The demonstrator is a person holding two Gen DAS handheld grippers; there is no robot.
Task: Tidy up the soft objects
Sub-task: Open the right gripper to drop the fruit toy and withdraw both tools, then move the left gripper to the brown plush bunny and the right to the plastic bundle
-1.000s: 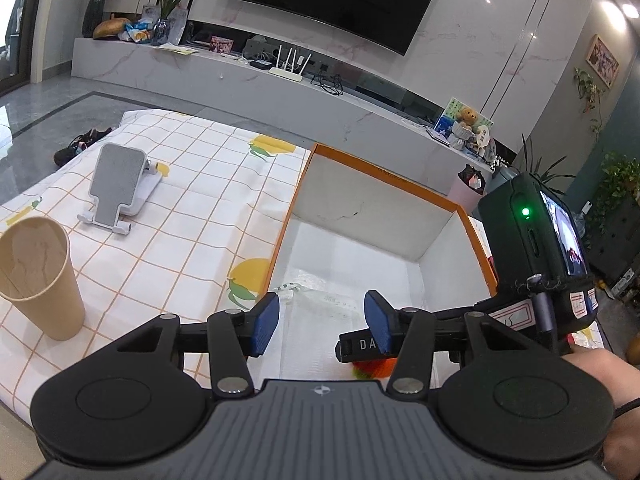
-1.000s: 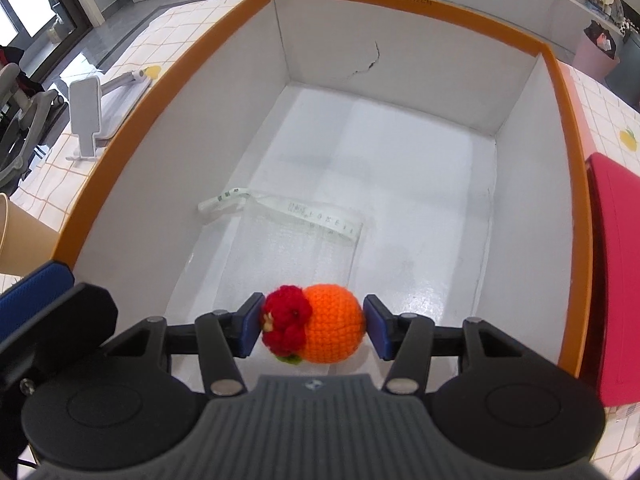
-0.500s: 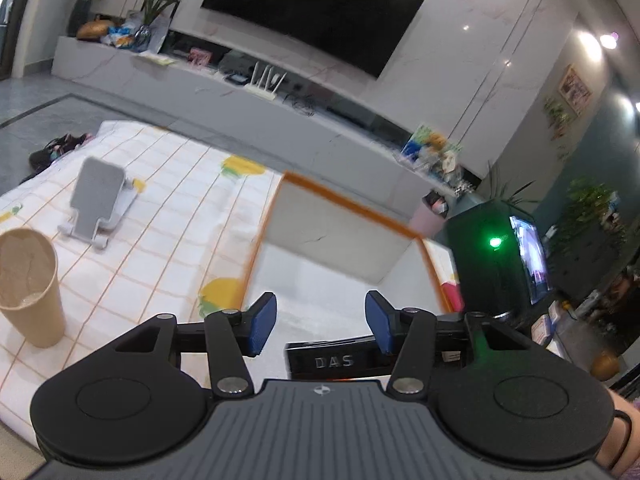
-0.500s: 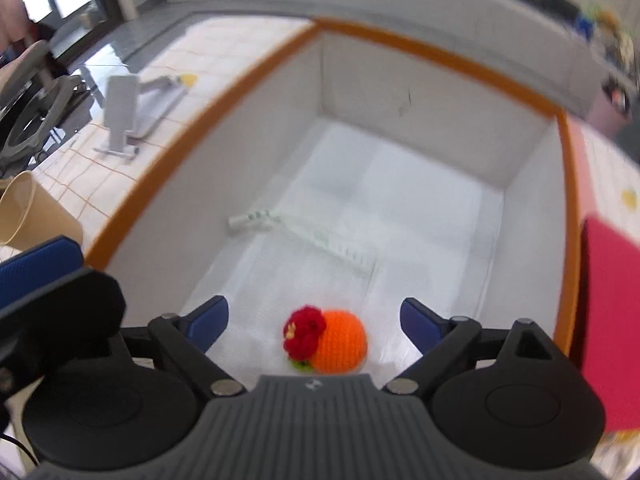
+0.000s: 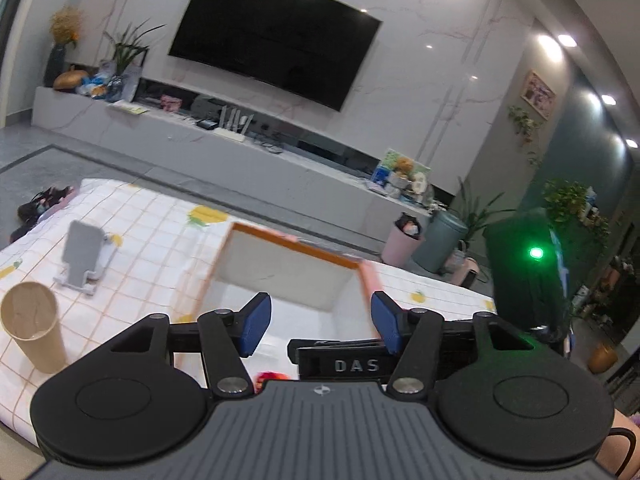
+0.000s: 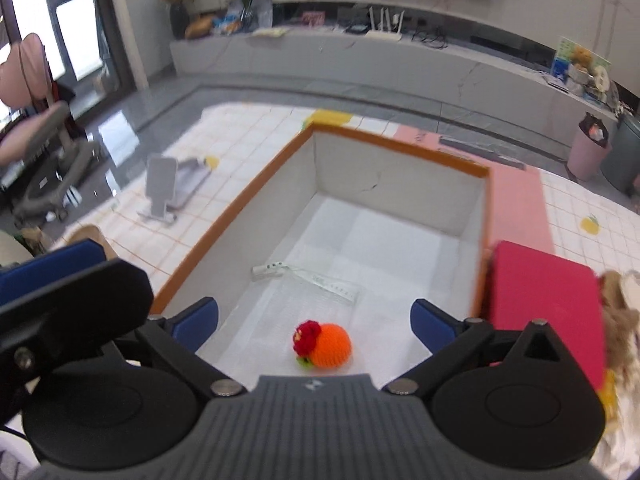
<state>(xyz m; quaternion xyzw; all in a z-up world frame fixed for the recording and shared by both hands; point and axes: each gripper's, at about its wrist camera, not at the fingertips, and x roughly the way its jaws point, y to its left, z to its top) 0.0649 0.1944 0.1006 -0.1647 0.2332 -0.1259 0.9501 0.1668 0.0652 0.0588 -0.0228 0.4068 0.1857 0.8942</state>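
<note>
An orange crocheted ball with a red flower (image 6: 325, 343) lies on the white floor of the orange-rimmed box (image 6: 224, 224), near its front end. My right gripper (image 6: 315, 320) is open and empty, raised above the ball. My left gripper (image 5: 320, 324) is open and empty, held above the box's front; the box rim (image 5: 296, 245) shows ahead, and a sliver of the ball (image 5: 269, 377) shows below the fingers. A furry tan soft toy (image 6: 618, 316) lies at the right edge of the right wrist view, beside the pink-red lid (image 6: 544, 304).
A grey phone stand (image 5: 82, 258) and a paper cup (image 5: 34, 326) sit on the checked tablecloth left of the box. A clear plastic bag with a white strip (image 6: 316, 280) lies in the box. The right gripper's body (image 5: 524, 272) stands right of the left gripper.
My right gripper opened and let the orange ball go onto the box floor, then rose and drew back. My left gripper also lifted and tilted up.
</note>
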